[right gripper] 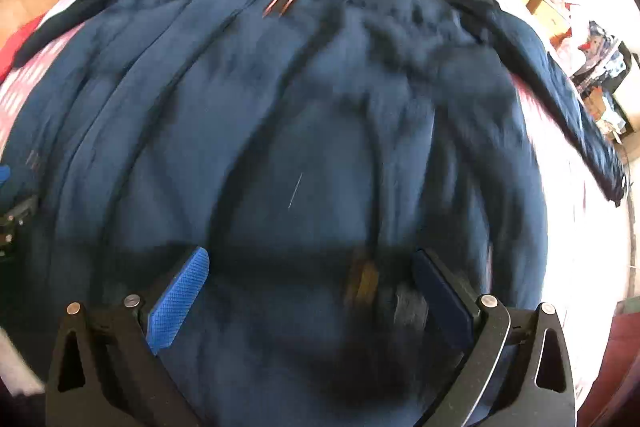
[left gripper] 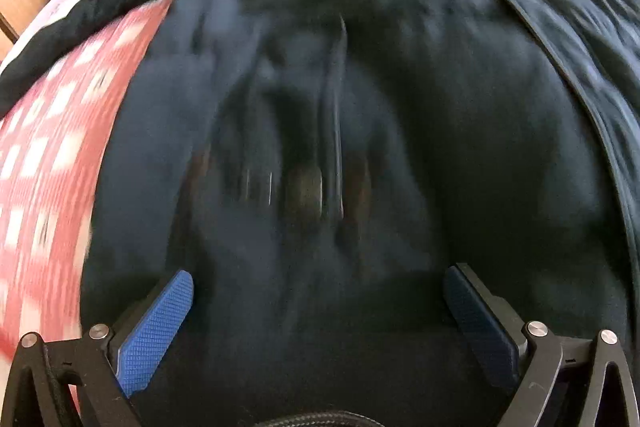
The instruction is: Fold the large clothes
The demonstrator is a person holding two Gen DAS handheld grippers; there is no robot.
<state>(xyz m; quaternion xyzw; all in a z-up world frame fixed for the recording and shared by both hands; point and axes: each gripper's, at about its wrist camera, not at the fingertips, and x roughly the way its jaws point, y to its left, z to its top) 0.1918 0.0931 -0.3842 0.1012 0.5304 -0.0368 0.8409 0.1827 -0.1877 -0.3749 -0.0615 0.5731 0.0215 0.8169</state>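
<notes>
- Left wrist view: my left gripper (left gripper: 318, 301) hangs spread wide, holding nothing, low over the navy jacket (left gripper: 360, 107), which lies on the red patterned sheet (left gripper: 44, 167).
- Right wrist view: my right gripper (right gripper: 310, 283) gapes empty above the jacket (right gripper: 280, 127) hem; pinching one layer only could drag it askew.

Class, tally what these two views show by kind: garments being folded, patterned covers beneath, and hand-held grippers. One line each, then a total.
Navy jacket: 1
Red-and-white patterned cover: 1
Hand-held grippers, left and right, both open: 2
Total: 4
</notes>
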